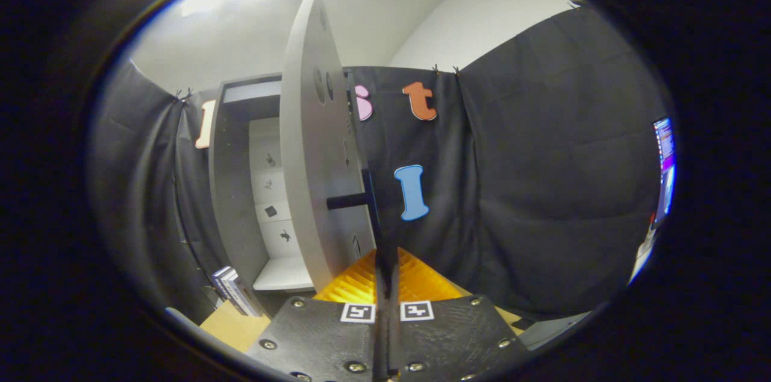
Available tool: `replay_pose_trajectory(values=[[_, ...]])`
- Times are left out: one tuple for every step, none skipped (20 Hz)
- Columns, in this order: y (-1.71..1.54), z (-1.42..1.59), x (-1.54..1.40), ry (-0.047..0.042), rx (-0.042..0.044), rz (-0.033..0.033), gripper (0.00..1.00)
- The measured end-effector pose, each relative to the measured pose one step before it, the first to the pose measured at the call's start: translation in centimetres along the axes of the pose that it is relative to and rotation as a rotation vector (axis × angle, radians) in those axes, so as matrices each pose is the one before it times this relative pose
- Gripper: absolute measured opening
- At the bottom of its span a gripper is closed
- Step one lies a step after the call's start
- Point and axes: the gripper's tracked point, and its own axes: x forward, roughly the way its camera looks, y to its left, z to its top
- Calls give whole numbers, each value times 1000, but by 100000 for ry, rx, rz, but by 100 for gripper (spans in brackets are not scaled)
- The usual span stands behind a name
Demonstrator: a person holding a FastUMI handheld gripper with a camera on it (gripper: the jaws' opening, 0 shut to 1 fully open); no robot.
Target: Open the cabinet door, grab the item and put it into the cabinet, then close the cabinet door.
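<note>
1. The gripper point(385, 276) has its two orange ribbed fingers point(355, 282) pressed nearly together, with only a thin dark strip between them that runs up to the cabinet door's black handle point(367, 198); whether they truly clamp it I cannot tell.
2. The grey cabinet door point(313, 153) stands swung open, edge-on, just ahead of the fingers.
3. To its left the cabinet point(232, 189) is open, showing a pale back wall with small dark marks and a white bottom shelf point(283, 273) holding nothing visible.
4. The item, a small boxed pack point(235, 291), stands on the tan table point(232, 328) at the near left, outside the cabinet.
</note>
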Motion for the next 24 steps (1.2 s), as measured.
replay_pose_trajectory(values=[[-31,157,-13,142,365,1305,1],[122,-104,25,512,434,1872,1],[120,1,164,407,937,2268,1],[74,70,172,105,1370,1927,1],[2,-40,82,116,1350,1626,1],[25,31,-62,146,986,1634,1],[128,138,142,11,803,1231,1],[-20,-107,-12,421,-75,891,1],[58,-8,25,762,-674,979,1],[56,-57,168,679,-551,944,1],[12,41,-57,259,-327,557,3],[-136,-164,-31,396,-195,404,3],[-111,-17,-305,713,-2,188,3],[-432,-113,-187,292,-501,-1411,3],[-445,-44,-318,-194,-30,-1681,7],[-464,142,79,-557,256,-2717,8],[-579,57,-69,-267,387,-3267,8],[-347,96,-87,-554,-108,-2616,8],[-606,42,-11,-823,-1447,-3845,8],[-946,128,-192,-677,-1451,-2996,8],[71,184,-273,-775,-187,-155,7],[-294,188,-176,-1127,-1034,-1769,9],[-151,113,-118,-253,-1249,-1272,12],[30,26,-212,269,-934,-458,13]])
